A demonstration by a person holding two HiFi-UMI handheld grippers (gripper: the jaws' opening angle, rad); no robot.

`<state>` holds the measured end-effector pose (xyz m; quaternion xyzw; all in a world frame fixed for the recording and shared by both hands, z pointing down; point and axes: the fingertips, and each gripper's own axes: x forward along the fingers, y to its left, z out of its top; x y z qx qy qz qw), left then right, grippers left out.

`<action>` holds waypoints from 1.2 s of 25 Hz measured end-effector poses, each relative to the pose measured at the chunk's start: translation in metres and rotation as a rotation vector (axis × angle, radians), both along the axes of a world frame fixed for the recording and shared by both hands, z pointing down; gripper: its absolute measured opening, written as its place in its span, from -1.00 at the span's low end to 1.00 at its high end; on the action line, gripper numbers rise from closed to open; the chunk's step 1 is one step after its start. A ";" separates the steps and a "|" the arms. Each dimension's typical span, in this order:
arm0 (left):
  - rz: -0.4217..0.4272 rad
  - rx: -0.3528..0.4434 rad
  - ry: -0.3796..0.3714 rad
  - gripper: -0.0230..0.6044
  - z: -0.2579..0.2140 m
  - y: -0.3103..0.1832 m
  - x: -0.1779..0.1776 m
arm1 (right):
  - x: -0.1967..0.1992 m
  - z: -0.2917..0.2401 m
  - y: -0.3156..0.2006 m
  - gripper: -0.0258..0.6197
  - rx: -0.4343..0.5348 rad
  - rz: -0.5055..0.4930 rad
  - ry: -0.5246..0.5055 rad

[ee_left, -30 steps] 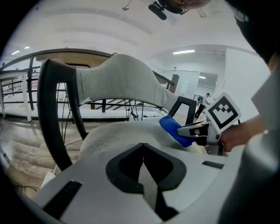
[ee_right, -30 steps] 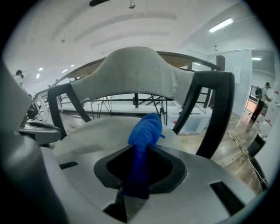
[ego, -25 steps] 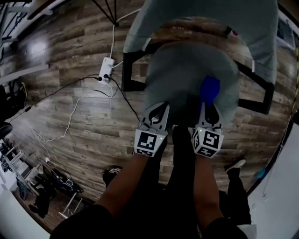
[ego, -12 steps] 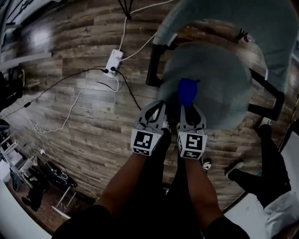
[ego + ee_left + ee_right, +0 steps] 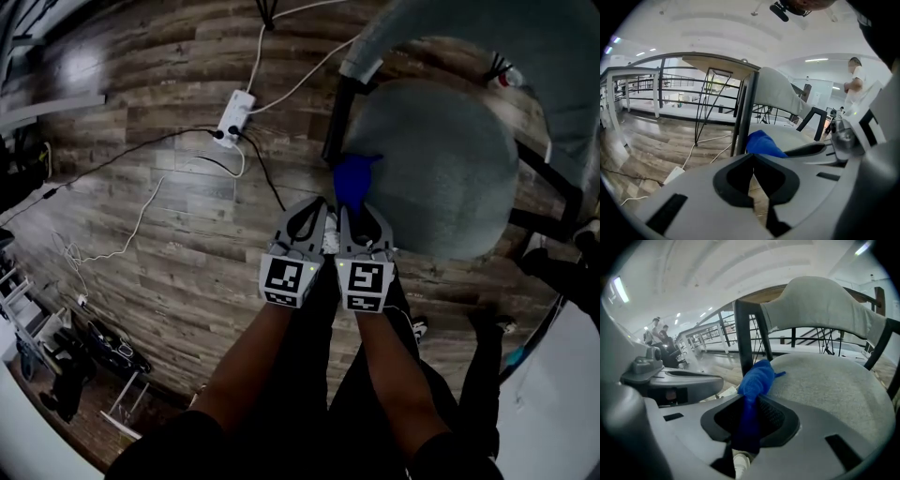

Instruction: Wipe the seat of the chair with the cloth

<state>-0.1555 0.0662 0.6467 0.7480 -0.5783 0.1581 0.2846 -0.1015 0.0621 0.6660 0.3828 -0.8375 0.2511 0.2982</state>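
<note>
You're mid-wipe, I'd judge — your right gripper [image 5: 360, 216] clenches the blue cloth [image 5: 354, 176] at the left edge of the seat [image 5: 441, 173]; your left gripper [image 5: 312, 216] is closed on nothing. Next, sweep the cloth across toward the right edge — pressed flat.

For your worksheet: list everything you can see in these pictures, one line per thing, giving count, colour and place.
chair seat: one, grey, right of centre in the head view
chair backrest: one, grey, on a black frame behind the seat
cloth: one, blue, at the seat edge nearest the power strip
power strip: one, white, on the floor beside the chair
cables: several, white and black, trailing across the floor
floor: brown wood-look planks
bystander: one, white top, background beyond the chair
left gripper: one, grey, jaws together on nothing
right gripper: one, grey, jaws shut on the cloth
forearms: two, bare, bottom of the head view
</note>
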 end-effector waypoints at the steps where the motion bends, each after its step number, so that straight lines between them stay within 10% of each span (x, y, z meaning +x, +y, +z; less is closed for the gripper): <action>1: -0.005 -0.003 0.007 -0.91 0.001 0.001 -0.001 | -0.001 0.004 0.002 -0.63 -0.006 0.003 0.009; 30: 0.127 0.000 0.010 -0.91 -0.004 0.010 0.079 | 0.123 0.005 -0.018 -0.63 0.041 0.194 0.090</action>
